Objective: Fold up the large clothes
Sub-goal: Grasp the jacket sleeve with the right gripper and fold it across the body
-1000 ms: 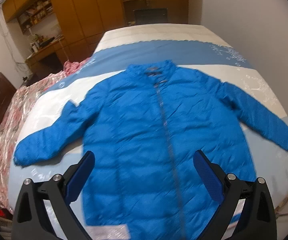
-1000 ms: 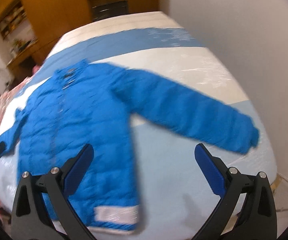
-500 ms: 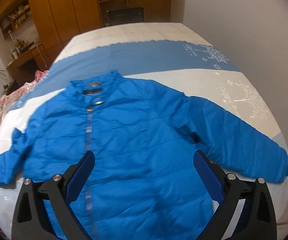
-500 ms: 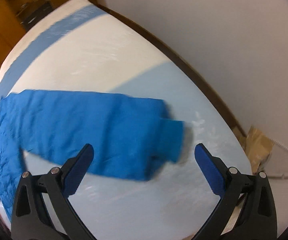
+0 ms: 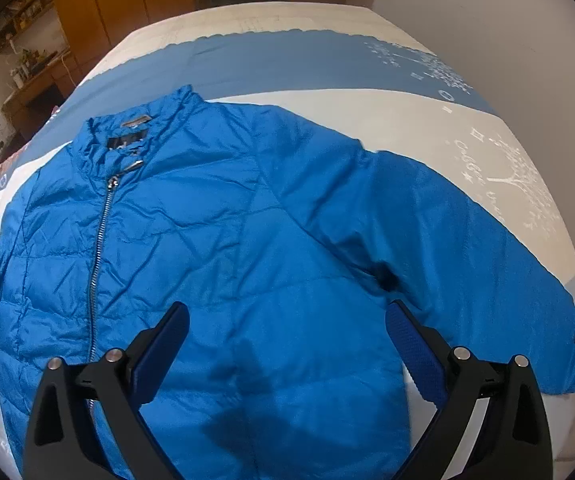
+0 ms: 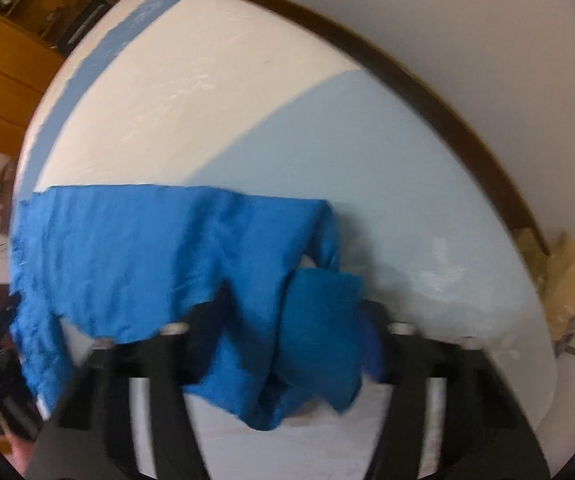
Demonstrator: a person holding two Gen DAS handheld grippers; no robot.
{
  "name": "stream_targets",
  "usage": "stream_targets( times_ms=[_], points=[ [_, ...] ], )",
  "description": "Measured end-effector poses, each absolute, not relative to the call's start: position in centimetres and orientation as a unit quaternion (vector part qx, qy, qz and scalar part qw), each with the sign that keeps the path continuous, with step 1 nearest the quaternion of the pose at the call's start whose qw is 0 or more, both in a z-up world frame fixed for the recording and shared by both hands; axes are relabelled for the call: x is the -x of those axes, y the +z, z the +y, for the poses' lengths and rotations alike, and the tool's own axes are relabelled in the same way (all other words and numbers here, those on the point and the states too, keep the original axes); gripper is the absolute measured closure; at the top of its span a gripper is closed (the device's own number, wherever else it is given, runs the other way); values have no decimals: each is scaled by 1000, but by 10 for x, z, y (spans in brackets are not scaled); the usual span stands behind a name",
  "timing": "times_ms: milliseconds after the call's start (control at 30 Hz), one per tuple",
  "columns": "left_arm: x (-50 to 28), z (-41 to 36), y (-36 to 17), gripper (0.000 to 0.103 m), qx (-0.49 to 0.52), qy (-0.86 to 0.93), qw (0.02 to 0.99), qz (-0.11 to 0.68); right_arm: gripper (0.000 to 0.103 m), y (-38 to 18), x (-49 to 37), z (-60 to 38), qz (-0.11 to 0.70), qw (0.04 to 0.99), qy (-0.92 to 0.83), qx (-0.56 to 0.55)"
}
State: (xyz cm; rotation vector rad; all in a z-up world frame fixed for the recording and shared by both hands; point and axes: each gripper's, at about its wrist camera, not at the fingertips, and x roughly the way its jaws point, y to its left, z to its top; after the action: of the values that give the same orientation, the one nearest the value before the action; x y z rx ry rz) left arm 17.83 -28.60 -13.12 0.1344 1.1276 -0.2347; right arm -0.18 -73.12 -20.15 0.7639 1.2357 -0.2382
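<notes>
Half a second ago the right gripper (image 6: pixel 287 340) hovered with its jaws wide above the flat cuff; now the jaws stand narrower with the cuff end of the sleeve (image 6: pixel 319 320) bunched up between them, seemingly pinched, though the picture is blurred and contact at the pads cannot be told for sure; the sleeve cloth has risen into folds near the fingers instead of lying flat. The left gripper (image 5: pixel 287 344) has drawn nearer the blue jacket (image 5: pixel 215 240), which fills more of its view than before; its jaws remain wide, holding nothing, poised over the lower front of the jacket between the zip (image 5: pixel 99 232) and the armpit.

The left wrist view alone shows the whole garment: it lies front up and zipped on the bed (image 5: pixel 367 108), collar (image 5: pixel 139 120) toward the far end, one sleeve stretched toward the wall side, where a bit of the other gripper shows at the cuff; wooden cupboards (image 5: pixel 99 12) stand beyond the bed. The right wrist view alone shows the bed's dark frame edge (image 6: pixel 427 92) along the wall, and brown cardboard (image 6: pixel 563 280) on the floor past the bed's corner.
</notes>
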Motion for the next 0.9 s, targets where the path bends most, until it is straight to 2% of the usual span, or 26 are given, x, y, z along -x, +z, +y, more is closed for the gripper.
stream_targets(
  times_ms=[67, 267, 400, 700, 900],
  points=[
    [-182, -275, -128, 4, -57, -110, 836, 535, 76, -183, -7, -726, 541, 754, -78, -365],
    [-196, -227, -107, 4, -43, -91, 842, 530, 77, -99, -63, -659, 486, 808, 27, -332],
    [-204, -188, -93, 4, -31, -77, 846, 526, 77, -71, -116, -594, 495, 819, 78, -281],
    [-207, -105, -79, 4, -11, -44, 854, 519, 77, -91, -233, -445, 553, 801, 142, -180],
    [-205, -68, -84, 4, 4, -42, 849, 527, 76, -127, -264, -374, 593, 773, 165, -154]
  ],
)
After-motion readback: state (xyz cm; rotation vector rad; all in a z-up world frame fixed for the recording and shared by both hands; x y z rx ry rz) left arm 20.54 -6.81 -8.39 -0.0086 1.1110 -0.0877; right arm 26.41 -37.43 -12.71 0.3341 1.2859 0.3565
